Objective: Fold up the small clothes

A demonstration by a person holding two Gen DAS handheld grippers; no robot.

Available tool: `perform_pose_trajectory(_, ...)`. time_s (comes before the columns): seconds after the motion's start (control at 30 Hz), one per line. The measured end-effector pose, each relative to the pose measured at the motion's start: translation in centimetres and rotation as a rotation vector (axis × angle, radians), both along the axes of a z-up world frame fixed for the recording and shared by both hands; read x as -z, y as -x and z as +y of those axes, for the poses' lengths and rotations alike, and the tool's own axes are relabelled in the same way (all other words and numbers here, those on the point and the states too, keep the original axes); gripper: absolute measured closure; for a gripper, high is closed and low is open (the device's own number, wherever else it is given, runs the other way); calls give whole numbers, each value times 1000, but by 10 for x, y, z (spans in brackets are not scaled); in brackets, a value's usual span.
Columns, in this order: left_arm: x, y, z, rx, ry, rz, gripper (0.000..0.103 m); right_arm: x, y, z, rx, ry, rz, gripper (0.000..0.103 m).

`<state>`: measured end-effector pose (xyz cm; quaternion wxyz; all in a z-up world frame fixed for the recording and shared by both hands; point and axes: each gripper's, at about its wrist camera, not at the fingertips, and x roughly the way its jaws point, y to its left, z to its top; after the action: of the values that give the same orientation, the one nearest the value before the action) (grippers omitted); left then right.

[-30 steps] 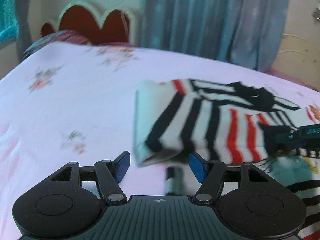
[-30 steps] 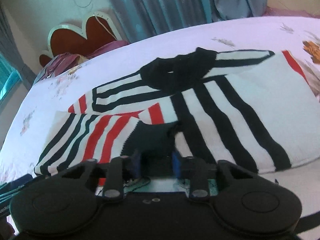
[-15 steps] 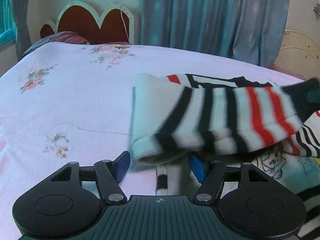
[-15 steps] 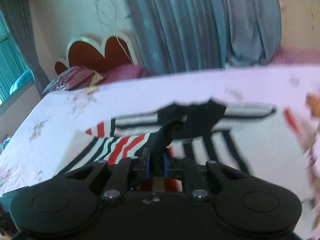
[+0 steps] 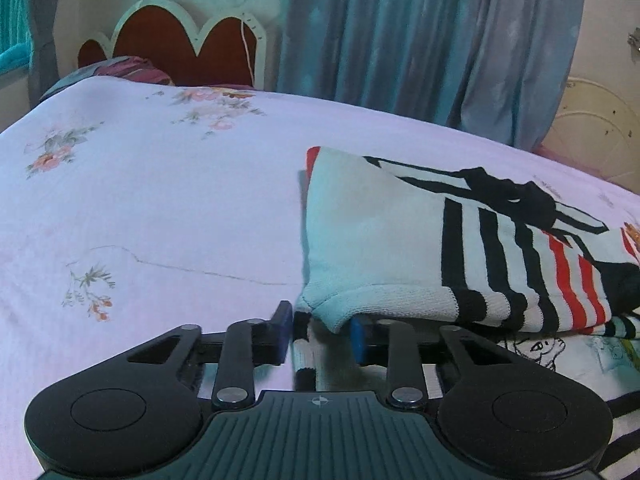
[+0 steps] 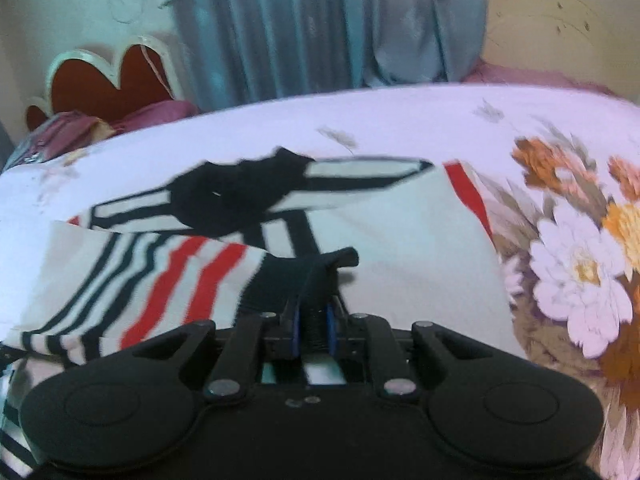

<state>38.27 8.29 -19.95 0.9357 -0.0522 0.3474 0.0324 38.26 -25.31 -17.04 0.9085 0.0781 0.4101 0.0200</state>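
Close up in the left wrist view: left gripper (image 5: 320, 334) held low over the bed, blue fingers (image 5: 282, 330) spread apart, gripping nothing. A striped strip of cloth (image 5: 306, 354) lying loose between them, a corner of the striped sweater (image 5: 404, 252) hanging just over the gap.

Close up in the right wrist view: right gripper (image 6: 313, 330) squeezed tight on a black cuff (image 6: 310, 280) of the sweater (image 6: 400, 240), pulled across the white part.

Just past both: sweater lying folded on the bed, white with black and red stripes, black collar (image 6: 240, 192) near the far edge. Under its near edge, a bit of cartoon-print cloth (image 5: 560, 350).

All around: pale bedsheet (image 5: 160, 200) with small flowers, big flower print (image 6: 580, 260) on the right.

Far back: red scalloped headboard (image 5: 180, 48), blue-grey curtain (image 5: 420, 40).
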Motion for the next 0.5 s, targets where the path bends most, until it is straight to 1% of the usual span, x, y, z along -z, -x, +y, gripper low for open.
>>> perform_pose_trajectory(0.03, 1, -1, 0, 2, -8, 0, 75, 3, -2, -1, -6, -13, 22, 89)
perform_pose_trajectory(0.07, 1, -1, 1, 1, -1, 4, 75, 5, -2, -2, -18, -29, 41, 85)
perform_pose_trajectory(0.1, 0, -2, 3, -5, 13, 4, 75, 4, 1, -3, -19, -41, 39, 78)
perform_pose_trajectory(0.13, -3, -1, 4, -11, 17, -3, 75, 3, 3, -5, -15, -48, 33, 73)
perform_pose_trajectory(0.17, -5, -1, 4, -11, 15, -9, 75, 1, 3, -6, -11, -54, 27, 70)
perform_pose_trajectory(0.2, -6, -1, 4, -9, 13, -7, 75, 1, 3, -9, -6, -58, 24, 64)
perform_pose_trajectory(0.23, -5, -3, 4, -10, 14, 1, 75, 1, 5, -12, 1, -64, 26, 63)
perform_pose_trajectory(0.33, -1, -5, 8, -24, 39, 20, 75, 8, 6, -13, -11, -130, 72, 65)
perform_pose_trajectory(0.4, 0, -6, 8, -34, 54, 26, 75, 9, 6, -8, -18, -126, 70, 65)
perform_pose_trajectory(0.47, 0, -7, 9, -39, 64, 33, 75, 8, 8, -5, -29, -137, 72, 72)
perform_pose_trajectory(0.5, 1, -8, 10, -41, 70, 36, 75, 8, 9, -3, -35, -137, 72, 84)
